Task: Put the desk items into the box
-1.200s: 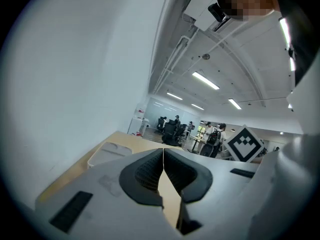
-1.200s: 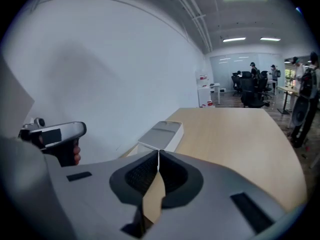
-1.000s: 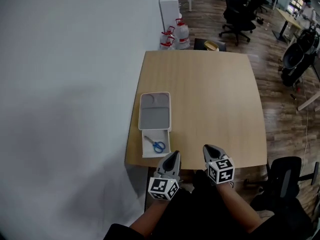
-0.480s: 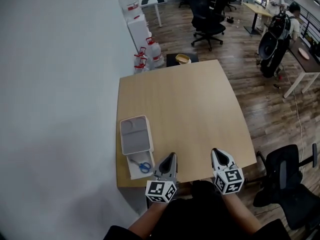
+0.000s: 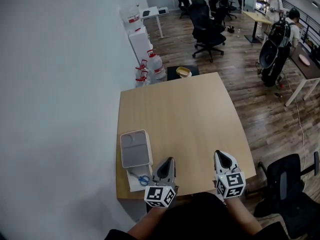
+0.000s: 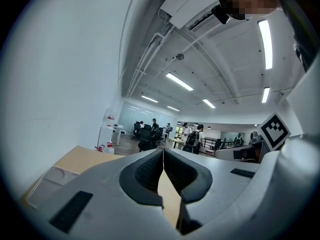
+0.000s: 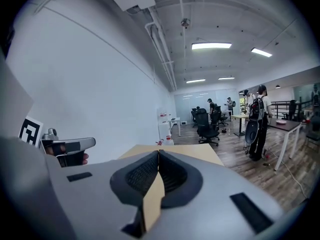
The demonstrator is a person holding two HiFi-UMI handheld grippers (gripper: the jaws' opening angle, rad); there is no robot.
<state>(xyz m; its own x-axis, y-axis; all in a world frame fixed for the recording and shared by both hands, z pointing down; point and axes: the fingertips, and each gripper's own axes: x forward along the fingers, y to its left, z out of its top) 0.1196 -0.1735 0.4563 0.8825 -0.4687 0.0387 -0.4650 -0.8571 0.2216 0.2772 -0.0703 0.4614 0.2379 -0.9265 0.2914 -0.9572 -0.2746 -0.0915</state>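
Observation:
A white box (image 5: 133, 183) lies at the near left edge of the wooden table (image 5: 185, 119). Blue-handled scissors (image 5: 143, 180) rest inside it. Its grey lid (image 5: 135, 149) lies open just beyond. My left gripper (image 5: 169, 160) hovers shut over the table's near edge, just right of the box, with nothing between its jaws. In the left gripper view the tips (image 6: 163, 150) meet and the lid (image 6: 52, 180) shows low on the left. My right gripper (image 5: 220, 154) is shut and empty too, near the front right; its closed tips (image 7: 158, 151) point across the table.
A white wall runs along the table's left side. Water bottles (image 5: 150, 66) and a black bin with a yellowish thing (image 5: 183, 72) stand past the far edge. An office chair (image 5: 287, 176) sits at the near right. People and desks fill the far room.
Both grippers have lifted and edged forward over the table's near edge, staying shut. The head view has tilted up, so the table and box sit lower and more room shows.

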